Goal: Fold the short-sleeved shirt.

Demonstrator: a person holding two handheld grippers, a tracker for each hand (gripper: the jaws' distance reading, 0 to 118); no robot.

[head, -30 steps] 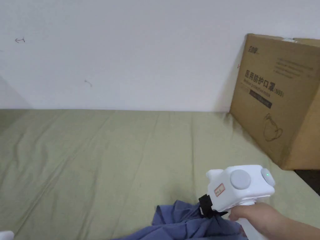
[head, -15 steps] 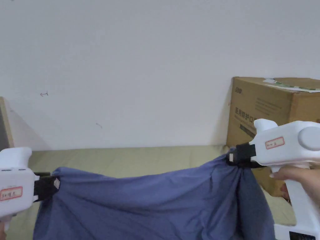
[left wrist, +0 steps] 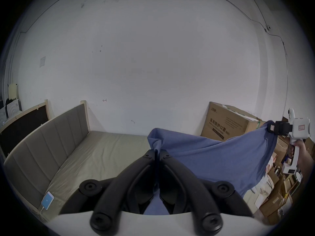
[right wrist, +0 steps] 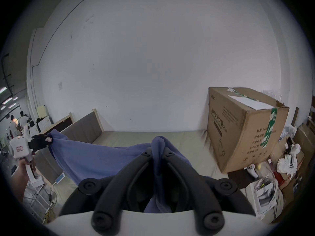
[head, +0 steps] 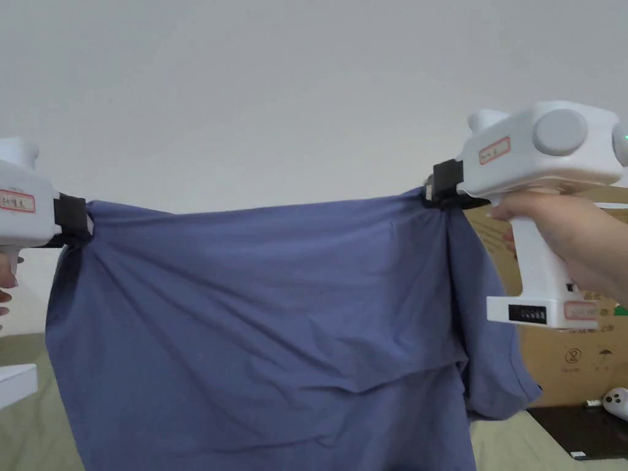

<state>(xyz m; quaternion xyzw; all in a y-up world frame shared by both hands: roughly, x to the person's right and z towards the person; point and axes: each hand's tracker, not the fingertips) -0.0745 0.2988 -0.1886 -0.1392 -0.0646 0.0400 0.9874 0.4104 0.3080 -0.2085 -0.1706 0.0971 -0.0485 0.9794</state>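
The bed [left wrist: 102, 147], covered in a pale green sheet and backed by a padded headboard along one side, runs under the white wall, with a large cardboard box [right wrist: 242, 129] standing at its far right corner.

Above the bed hangs the short-sleeved shirt [head: 264, 319], blue and spread wide in the air, its top edge stretched almost level between the two tools. It touches the bed nowhere that shows; its lower part drops out of the head view. One sleeve droops at the right side, and a soft crease sags across the body.

The left tool [head: 76, 222] pinches the shirt's upper left corner; in the left gripper view its jaws are pressed together on a bunch of cloth. The right tool [head: 438, 184] pinches the upper right corner in the same way, jaws closed on a thick gather of fabric in the right gripper view.

The step in hand looks like the shake-out and spreading, before any fold is made. The next move likely calls for lowering the shirt flat onto the middle of the bed, keeping the top edge taut and both grips firm so the sleeve and body land smooth, well clear of the box corner.
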